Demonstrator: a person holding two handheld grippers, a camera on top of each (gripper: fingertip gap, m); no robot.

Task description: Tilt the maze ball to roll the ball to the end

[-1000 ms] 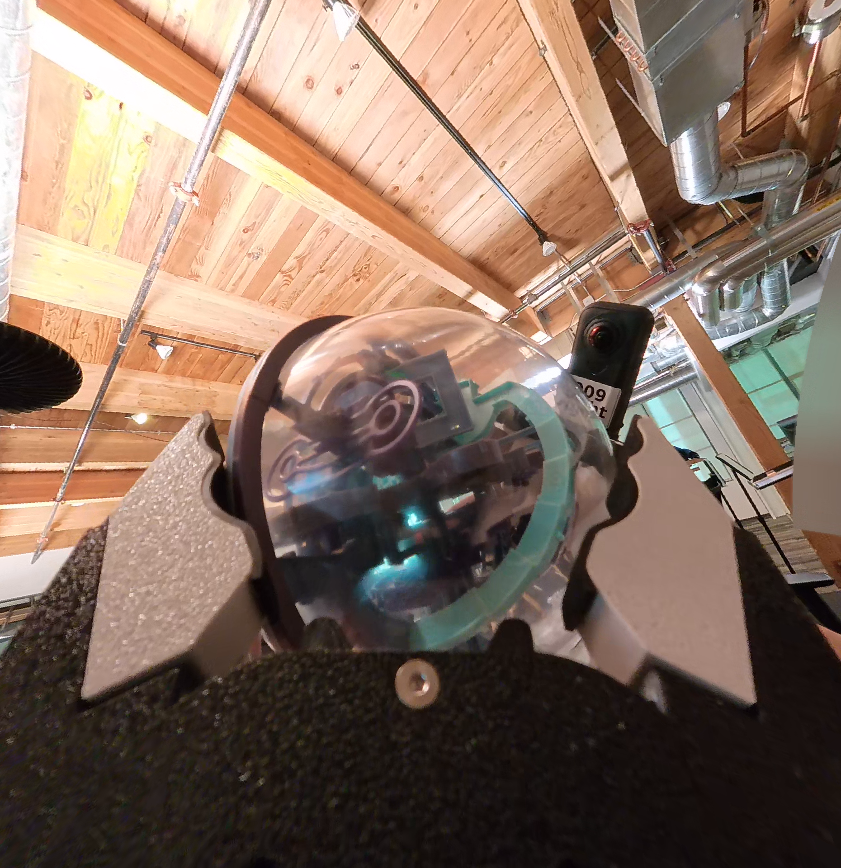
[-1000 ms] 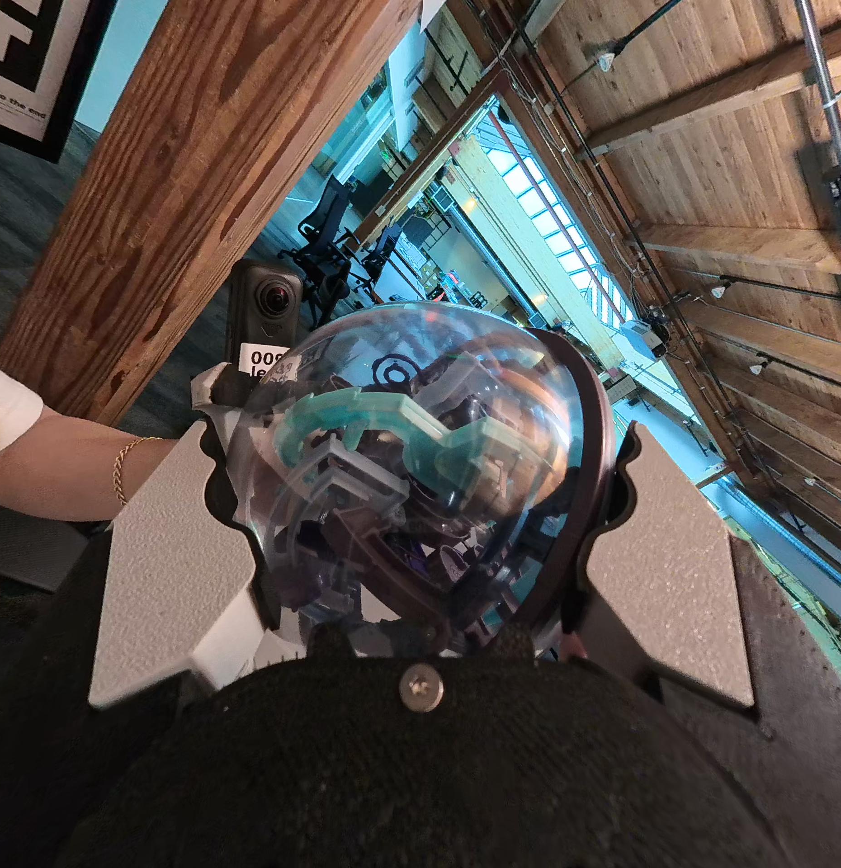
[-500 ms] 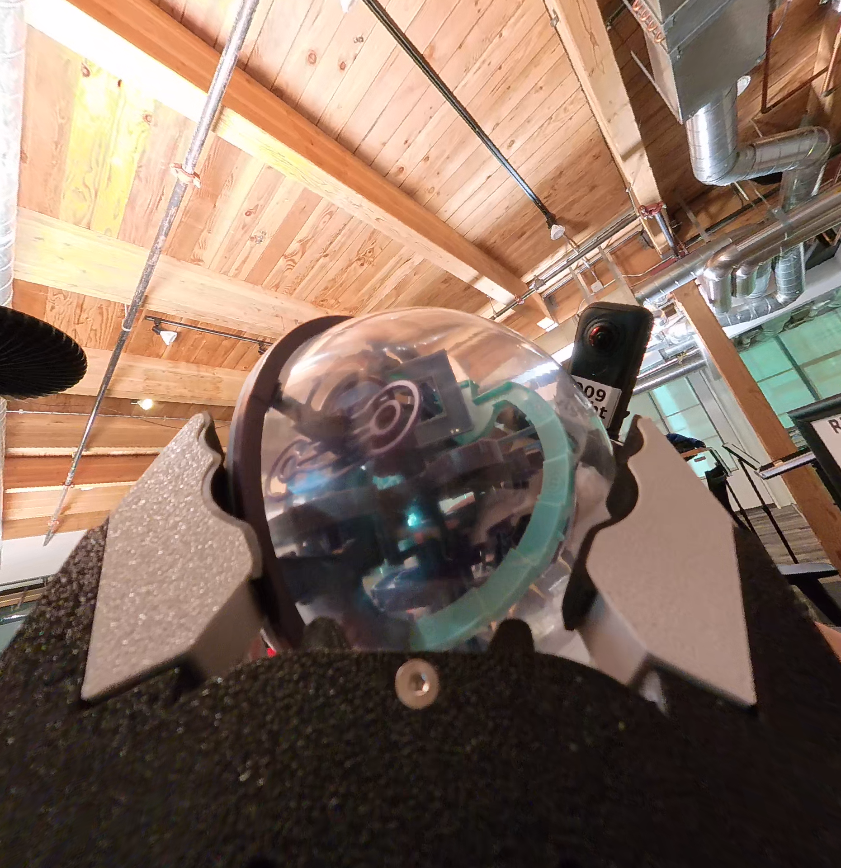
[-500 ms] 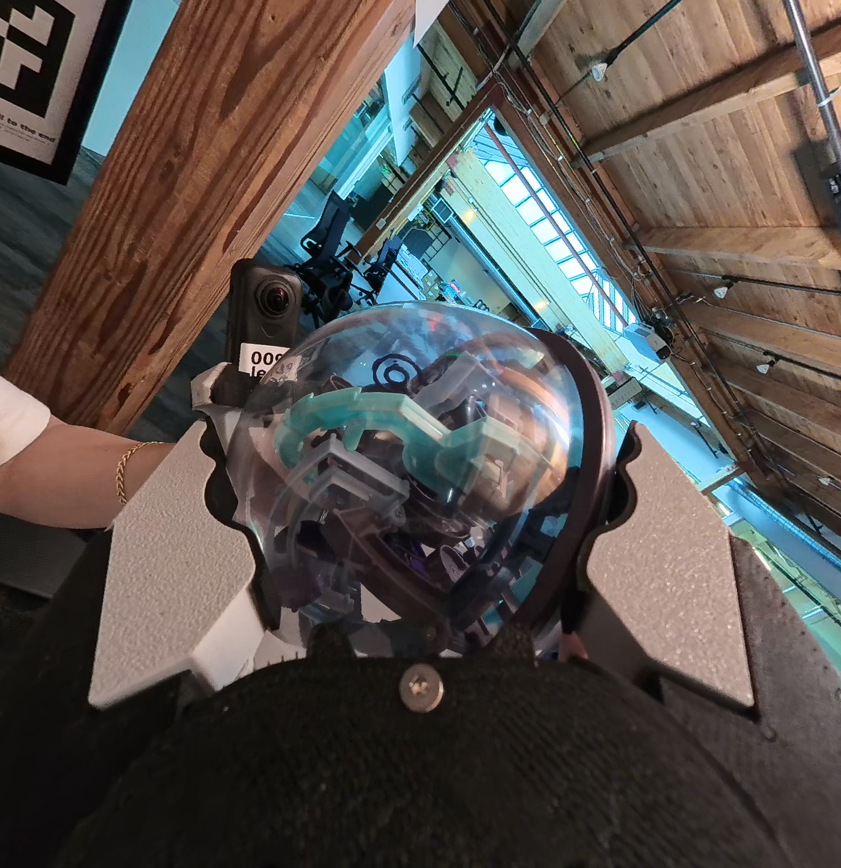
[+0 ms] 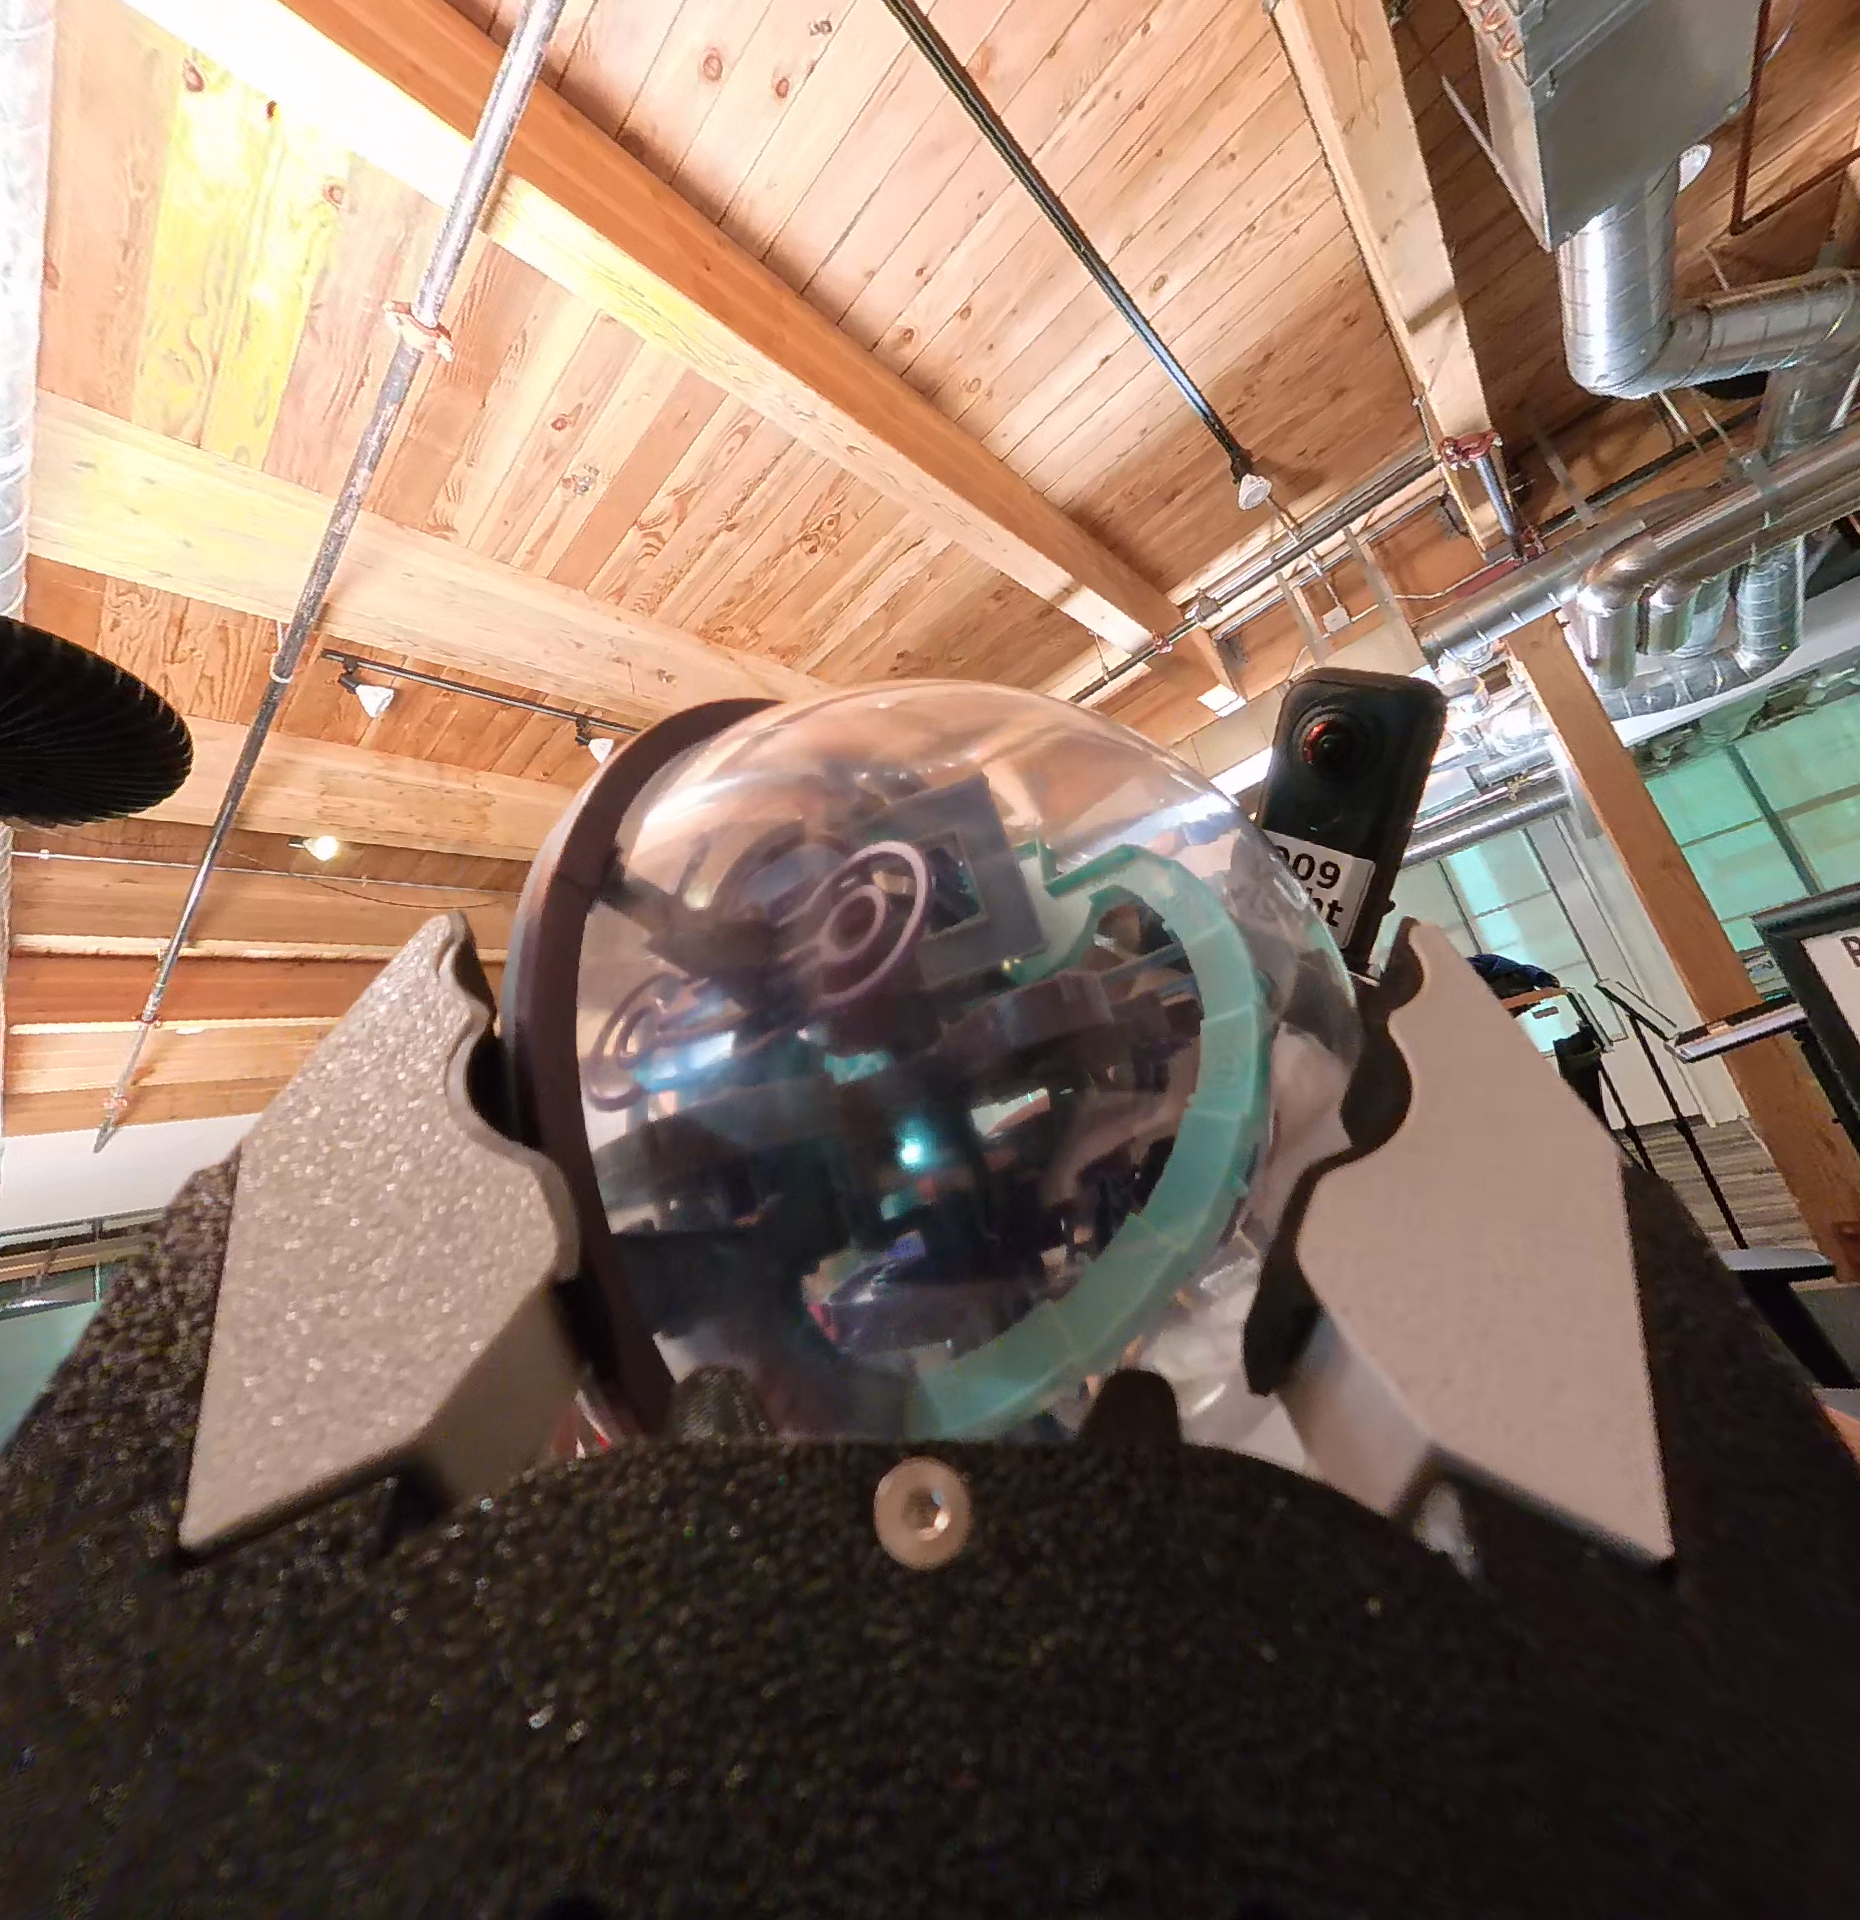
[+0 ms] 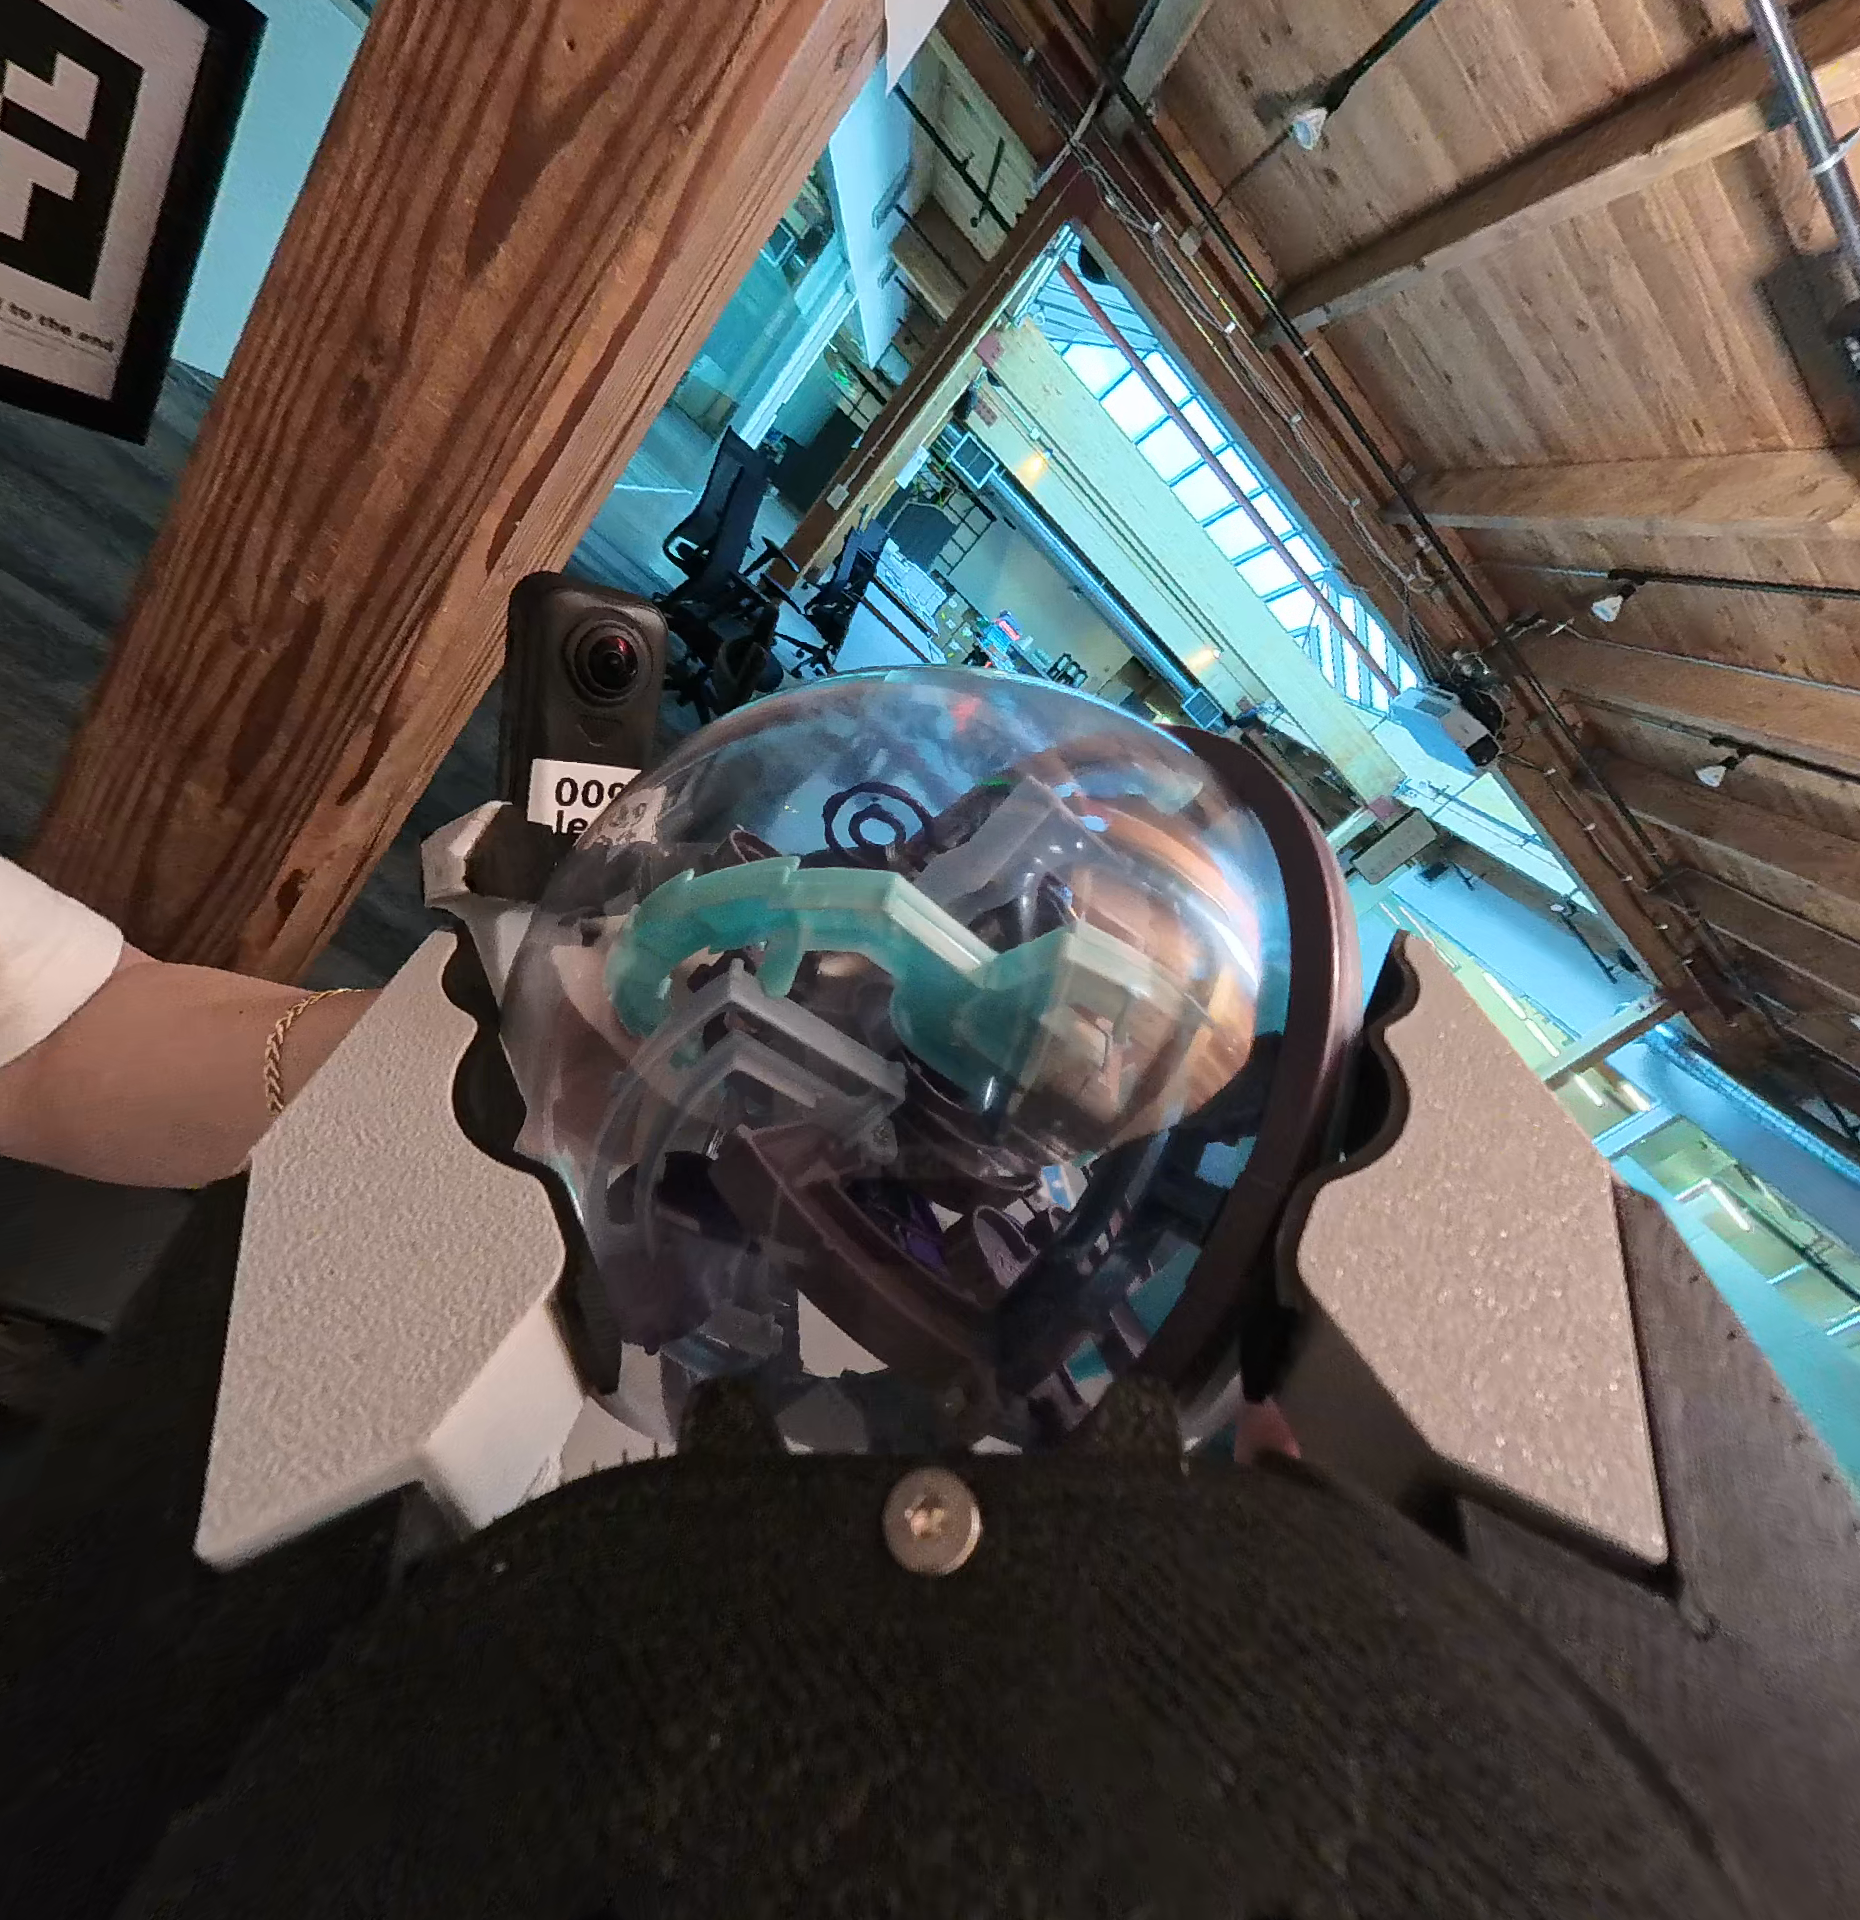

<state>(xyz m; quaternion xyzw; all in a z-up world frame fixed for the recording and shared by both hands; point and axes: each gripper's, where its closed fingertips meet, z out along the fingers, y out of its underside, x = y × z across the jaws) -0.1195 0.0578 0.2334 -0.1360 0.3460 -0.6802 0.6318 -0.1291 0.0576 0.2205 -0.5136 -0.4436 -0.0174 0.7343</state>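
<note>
Holding the maze ball point(image 5: 936, 1049) up in the air between both tools, nowhere near a desk; ceiling beams point(image 5: 697, 260) sit behind it in the left wrist view and a wooden post point(image 6: 406, 395) in the right one. It's a clear hard plastic sphere with a dark band point(image 6: 1310, 1039) round the middle and teal and grey tracks point(image 6: 801, 925) packed inside. I can't pick out the little ball itself.

My guess on handling: light, rigid, slick on the outside, and the shell would probably crack if dropped. The band looks like the sensible place to bite, since bare dome gives the pads little to catch.

The left tool point(image 5: 936, 997) has its fingers point(image 5: 386, 1195) spread wide and clamped on the globe's sides, one notch sitting right at the band. The right tool point(image 6: 926, 1029) does the same from the opposite side, fingers point(image 6: 1466, 1247) hugging the sphere, with a person's forearm point(image 6: 126, 1070) behind it.

Room to tilt looks fine, open air all round. The post seems the closest thing to watch.
</note>
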